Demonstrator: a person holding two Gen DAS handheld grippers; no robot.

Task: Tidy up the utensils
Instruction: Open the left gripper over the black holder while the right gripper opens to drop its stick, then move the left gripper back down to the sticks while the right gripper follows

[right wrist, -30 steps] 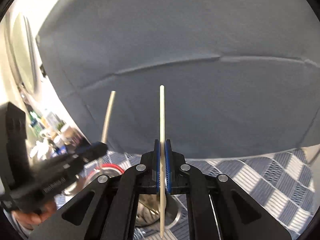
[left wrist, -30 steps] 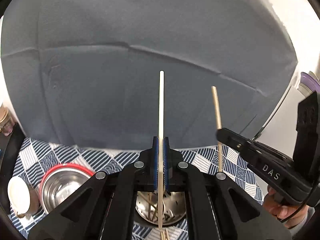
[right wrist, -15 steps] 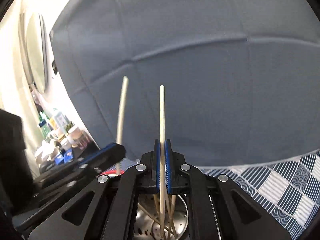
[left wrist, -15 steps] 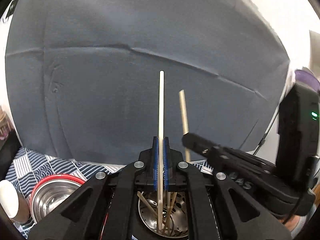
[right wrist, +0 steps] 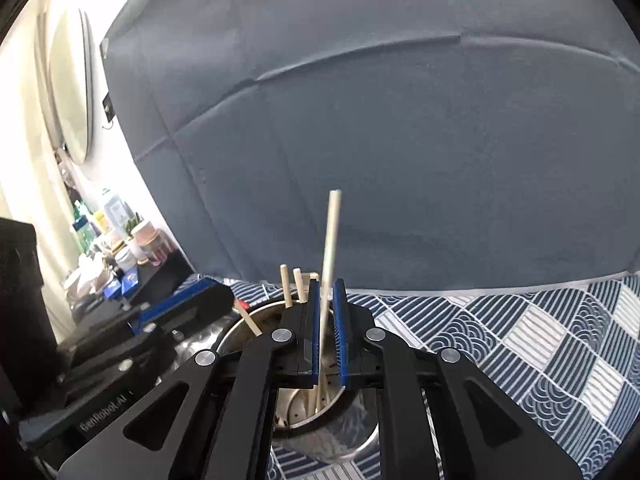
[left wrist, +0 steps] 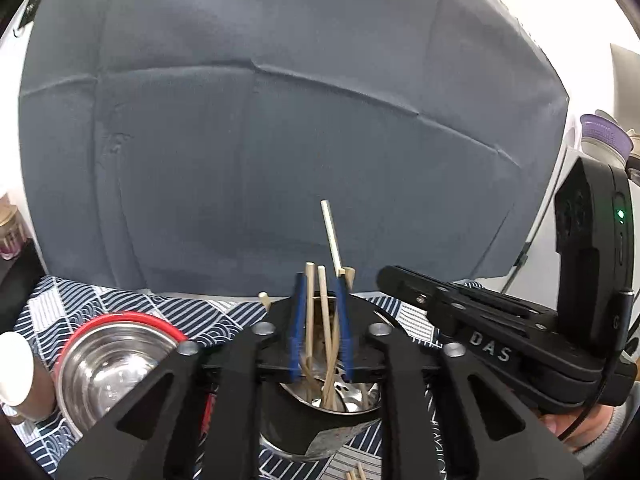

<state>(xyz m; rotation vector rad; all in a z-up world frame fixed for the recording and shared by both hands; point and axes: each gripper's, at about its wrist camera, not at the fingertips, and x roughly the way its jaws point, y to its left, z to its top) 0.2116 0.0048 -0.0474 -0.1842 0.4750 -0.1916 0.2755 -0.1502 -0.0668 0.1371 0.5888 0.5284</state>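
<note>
1. The chopsticks [left wrist: 322,332] are pale, plain wooden sticks, thin and round, with blunt squared tops; several stand leaning at different angles inside the steel utensil holder [left wrist: 340,404], their lower ends crossing on its perforated bottom.
2. One chopstick [right wrist: 329,248] stands taller than the rest, nearly upright and slightly blurred, its lower end down in the holder.
3. The left gripper [left wrist: 322,330] hangs right over the holder's mouth; its blue-padded jaws are opening, with two sticks between them and a clear gap to each pad.
4. The right gripper [right wrist: 328,332] is just beside it over the same holder; its jaws are parting too, the tall stick between the pads, with a sliver of space on either side, so released.
5. The holder stands on a blue-and-white patterned tablecloth [right wrist: 520,332].
6. To its left in the left wrist view sits a steel bowl with a red rim [left wrist: 108,364], and a white cup [left wrist: 16,364] at the edge.
7. A grey cloth backdrop [left wrist: 280,140] rises behind.
</note>
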